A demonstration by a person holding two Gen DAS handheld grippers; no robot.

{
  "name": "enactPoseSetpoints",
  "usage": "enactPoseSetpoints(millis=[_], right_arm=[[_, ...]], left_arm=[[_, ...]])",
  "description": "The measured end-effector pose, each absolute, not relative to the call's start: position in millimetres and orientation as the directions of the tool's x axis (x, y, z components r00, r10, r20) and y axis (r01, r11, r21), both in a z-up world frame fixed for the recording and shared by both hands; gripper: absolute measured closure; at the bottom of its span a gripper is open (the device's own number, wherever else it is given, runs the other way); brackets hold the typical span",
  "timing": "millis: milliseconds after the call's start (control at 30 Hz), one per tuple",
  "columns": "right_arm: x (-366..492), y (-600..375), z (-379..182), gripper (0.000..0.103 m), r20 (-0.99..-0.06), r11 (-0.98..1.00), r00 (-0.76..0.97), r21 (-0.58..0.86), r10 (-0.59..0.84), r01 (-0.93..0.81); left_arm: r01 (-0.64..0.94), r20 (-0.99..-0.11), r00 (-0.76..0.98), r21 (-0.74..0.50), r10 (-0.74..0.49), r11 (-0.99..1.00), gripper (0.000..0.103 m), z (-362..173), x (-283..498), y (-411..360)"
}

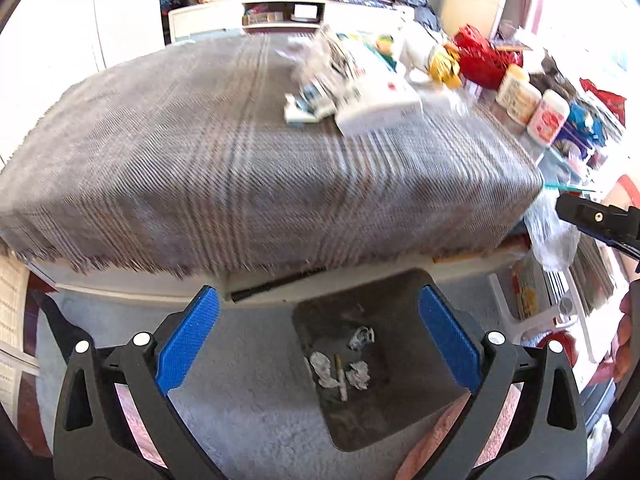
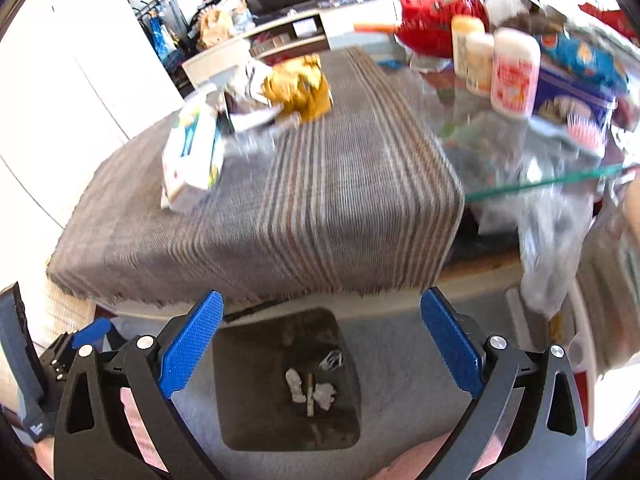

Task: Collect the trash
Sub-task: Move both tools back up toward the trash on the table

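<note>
A dark square bin (image 1: 404,308) stands on the pale carpet below the table edge. Inside it lie crumpled white paper balls (image 1: 359,376) and a thin pale stick (image 1: 341,378). My left gripper (image 1: 319,296) hangs above it, open, with nothing between its blue pads. The right wrist view shows the same bin (image 2: 248,404) with paper balls (image 2: 295,385) and the stick (image 2: 309,394); my right gripper (image 2: 322,296) is open and empty above it. On the table lie boxes and wrappers (image 1: 360,96) and a yellow wrapper (image 2: 300,84).
A grey striped cloth (image 1: 200,152) covers the table. Bottles (image 1: 548,116), red packaging (image 1: 480,60) and tins crowd its right end on bare glass (image 2: 520,152). A clear plastic bag (image 1: 548,232) hangs off that corner. A white rack (image 1: 560,312) stands on the floor at right.
</note>
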State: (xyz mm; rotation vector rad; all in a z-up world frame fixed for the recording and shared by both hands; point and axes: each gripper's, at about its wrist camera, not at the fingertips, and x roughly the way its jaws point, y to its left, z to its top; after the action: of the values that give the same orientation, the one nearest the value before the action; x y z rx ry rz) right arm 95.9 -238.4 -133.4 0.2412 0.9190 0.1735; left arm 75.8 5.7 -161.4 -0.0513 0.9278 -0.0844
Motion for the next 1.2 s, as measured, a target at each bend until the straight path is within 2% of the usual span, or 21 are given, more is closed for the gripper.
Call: enactPoseSetpoints(millis=[167,433,500,600,667,900,1067,1200], right_arm=[[116,-232,-117,0.003,-0.751,0.966,0.615,0.249,0.239,-0.072],[156,-224,-113,0.004,-0.743,0.944,0.601,0.324,0.296,-0.065],[163,-215,-110,0.005,-0.737,0.956,0.618,0.280,0.273,-0.088],[170,-192,-110,0.009,-0.722,0.979,0.663,0.115,0.199,-0.168],[178,-183,-117,0.012,-0.731,0.977,0.655,0.077,0.193,-0.201],[212,-186,-138,0.013,-0.756,0.965,0.601,0.181,0.260,-0.189],[230,-201,-138,0.012,-0.729,0.920,0.568,0.359,0.383,-0.159],[240,-206,-135,0.012,-0.713,0.902,0.567,0.407,0.413,-0.145]], left_arm=[[0.041,-0.779,0.622,-0.066,-0.077,0.997,0.008,-138,92,16],[0.048,-0.745,0.664,-0.050,-0.070,0.998,0.008,-103,139,16],[0.056,-0.734,0.677,-0.030,-0.060,0.998,0.008,-94,152,13],[0.058,-0.726,0.685,-0.027,-0.060,0.998,0.008,-84,167,14],[0.054,-0.728,0.683,-0.040,-0.066,0.998,0.008,-79,179,16],[0.049,-0.735,0.673,-0.058,-0.076,0.997,0.008,-72,211,9],[0.061,-0.736,0.672,-0.049,-0.077,0.997,0.008,-69,230,-3],[0.064,-0.735,0.674,-0.046,-0.077,0.997,0.008,-67,244,-10]])
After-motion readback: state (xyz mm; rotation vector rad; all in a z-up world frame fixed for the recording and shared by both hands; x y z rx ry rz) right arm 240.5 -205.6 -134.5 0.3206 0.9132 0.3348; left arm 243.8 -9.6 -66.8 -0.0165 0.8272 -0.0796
